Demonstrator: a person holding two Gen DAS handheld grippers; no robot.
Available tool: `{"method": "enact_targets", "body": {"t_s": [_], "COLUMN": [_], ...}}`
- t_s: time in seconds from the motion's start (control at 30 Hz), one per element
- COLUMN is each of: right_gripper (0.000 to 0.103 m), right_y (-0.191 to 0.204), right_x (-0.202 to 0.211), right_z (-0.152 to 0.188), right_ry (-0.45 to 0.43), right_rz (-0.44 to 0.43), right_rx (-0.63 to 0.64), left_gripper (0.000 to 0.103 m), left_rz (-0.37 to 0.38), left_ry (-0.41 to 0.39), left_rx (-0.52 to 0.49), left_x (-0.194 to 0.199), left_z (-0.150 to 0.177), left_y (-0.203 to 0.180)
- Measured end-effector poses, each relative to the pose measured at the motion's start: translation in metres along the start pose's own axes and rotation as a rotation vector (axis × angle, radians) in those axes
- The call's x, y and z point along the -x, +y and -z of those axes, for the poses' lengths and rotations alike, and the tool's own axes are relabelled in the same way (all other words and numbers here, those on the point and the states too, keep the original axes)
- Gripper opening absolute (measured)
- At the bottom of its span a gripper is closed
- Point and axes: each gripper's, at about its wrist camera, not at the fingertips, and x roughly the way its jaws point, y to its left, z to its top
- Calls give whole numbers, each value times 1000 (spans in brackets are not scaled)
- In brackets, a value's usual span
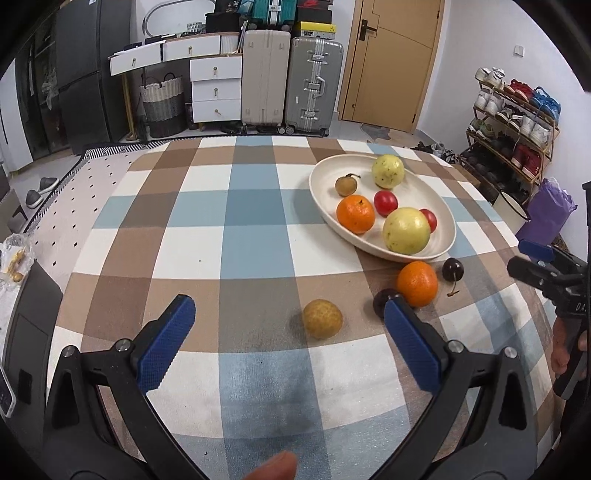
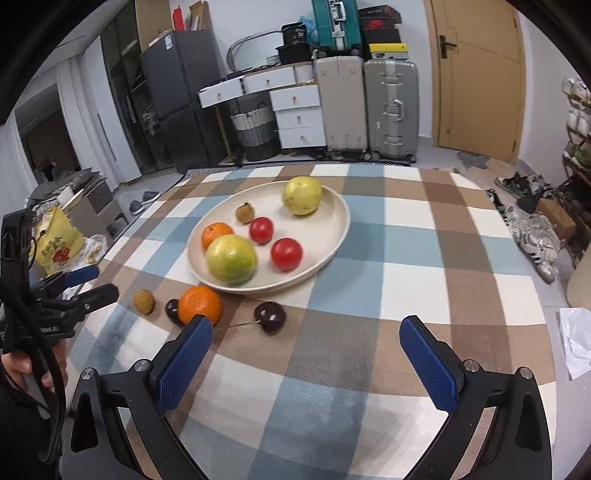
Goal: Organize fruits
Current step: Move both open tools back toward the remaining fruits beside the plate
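Little writing is reading clearly: a red Nike swoosh is showing on a black shoebox point(image 2: 380, 25) stacked above the suitcases, and red characters on a yellow bag point(image 2: 59, 242) at the left are too blurred to make out.

The cream oval plate point(image 2: 334, 236) is sitting on the checked worktop point(image 2: 369, 295) and is holding six fruits: two yellow-green guavas point(image 2: 231, 264) point(image 2: 302, 195), two red tomatoes point(image 2: 286, 253) point(image 2: 261, 230), one orange point(image 2: 215, 235) and one small brown longan point(image 2: 245, 212). Four more fruits are lying on the cloth just in front of the plate: one orange point(image 2: 200, 305), two dark cherries point(image 2: 270, 316) point(image 2: 172, 310), and one tan lychee-like fruit point(image 2: 144, 301). The left cherry is touching the loose orange; the right one is lying apart, its stem pointing toward the orange.

The left claw point(image 1: 290, 310) is hovering with its blue pads spread wide and gripping nothing; the tan fruit point(image 1: 322, 318) is lying between them, nearer the right pad, with a cherry point(image 1: 382, 300) partly hidden behind that pad. The right claw point(image 2: 306, 332) is likewise gaping wide and empty above the cloth, its left pad overlapping the loose orange in view and the stemmed cherry lying just ahead between the pads.
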Motion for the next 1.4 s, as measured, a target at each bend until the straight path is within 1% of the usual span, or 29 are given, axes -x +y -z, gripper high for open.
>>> {"method": "enact_targets", "body": {"t_s": [0.1,0.3,0.47,0.6,0.67,0.73,0.83,1.0,1.07,1.13,1.17,1.23,1.3,1.33,1.4], "right_gripper": [103,102,101,101,101,101,101,101,98,92,86,83,76,74,64], "right_y": [-5,-3,-3,1,5,7,11,19,22,25,26,27,27,28,28], "right_x": [-8,-30,-50,-58,-63,-67,-71,-79,-81,-83,-84,-86,-87,-86,-86], "right_z": [1,1,2,4,6,6,6,3,1,0,-1,-2,-4,-4,-4], "right_ry": [27,93,137,149,162,165,166,168,167,171,175,176,175,176,175], "right_rz": [-8,23,30,35,62,57,91,99,91,86,84,71,66,60,48], "right_rx": [-7,32,41,74,104,110,138,176,182,193,194,197,197,197,199], "left_gripper": [102,102,102,102,102,102,102,102,102,102,102,102,102,102,102], "left_rz": [1,-18,-28,-19,-25,-21,-23,-26,-22,-20,-17,-14,-15,-14,-14], "left_ry": [16,36,57,83,84,91,91,92,94,94,94,95,95,95,96], "left_rx": [6,-5,-5,5,4,1,-5,-3,1,6,10,15,14,14,14], "left_x": [-9,-27,-39,-47,-50,-52,-52,-54,-53,-52,-52,-52,-52,-52,-53], "left_z": [2,5,10,11,10,11,11,10,11,11,12,12,12,11,11], "left_y": [1,1,4,6,6,6,6,7,7,7,8,9,10,10,10]}}
